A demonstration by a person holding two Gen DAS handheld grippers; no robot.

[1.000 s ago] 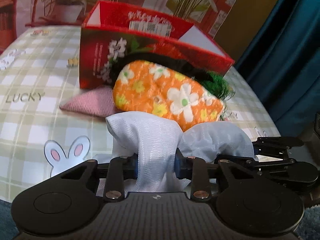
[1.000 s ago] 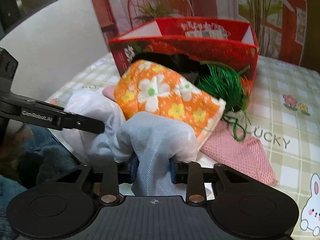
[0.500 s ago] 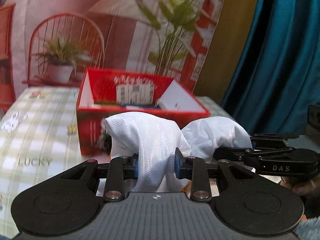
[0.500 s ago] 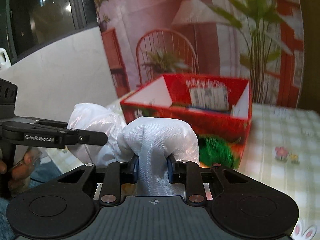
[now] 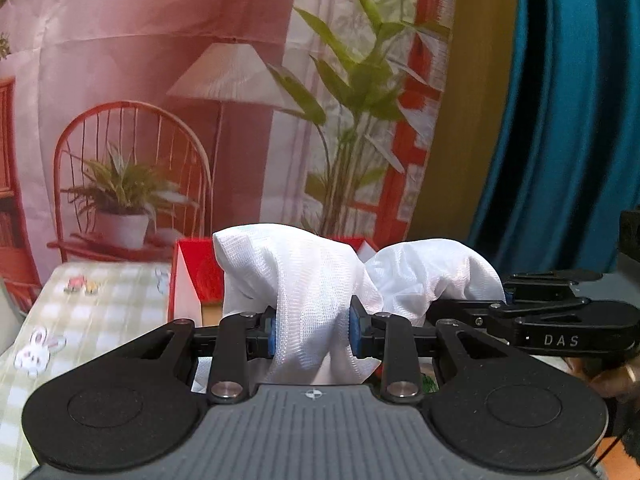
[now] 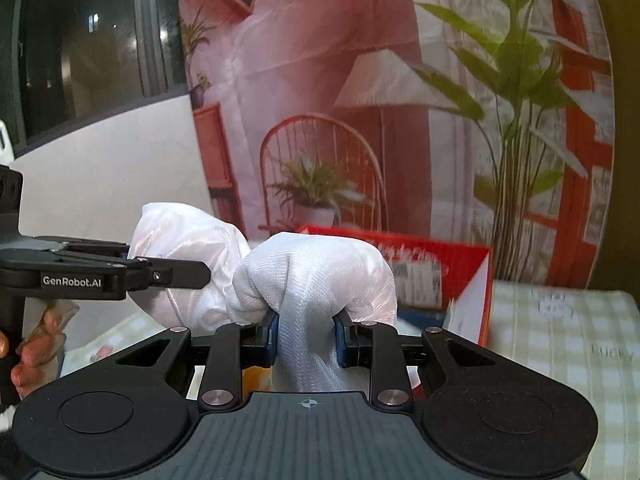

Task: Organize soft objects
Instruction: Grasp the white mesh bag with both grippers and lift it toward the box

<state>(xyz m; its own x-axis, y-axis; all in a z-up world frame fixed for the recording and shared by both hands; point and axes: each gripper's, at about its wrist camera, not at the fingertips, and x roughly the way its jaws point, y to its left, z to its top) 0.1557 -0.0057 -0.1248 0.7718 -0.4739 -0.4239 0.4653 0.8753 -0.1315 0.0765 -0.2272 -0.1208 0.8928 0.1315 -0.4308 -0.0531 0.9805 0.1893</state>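
Observation:
A white mesh cloth (image 5: 292, 272) hangs lifted between both grippers, above the table. My left gripper (image 5: 313, 336) is shut on one bunch of it. My right gripper (image 6: 306, 336) is shut on the other bunch of the cloth (image 6: 316, 268). In the left wrist view the right gripper (image 5: 500, 306) comes in from the right, clamped on its puffed end. In the right wrist view the left gripper (image 6: 200, 274) enters from the left, clamped likewise. An open red box (image 6: 440, 264) stands on the table behind the cloth, partly hidden by it.
The table wears a green checked cloth (image 5: 100, 304) with rabbit prints. A printed backdrop (image 5: 200, 100) of a chair, a lamp and plants hangs behind. A teal curtain (image 5: 568, 120) is on the right. A hand (image 6: 36, 344) holds the left gripper's handle.
Both grippers have risen with the white cloth. The orange flowered pouch, the pink cloth and the green tuft have dropped out of view, and the red box sits lower in both views.

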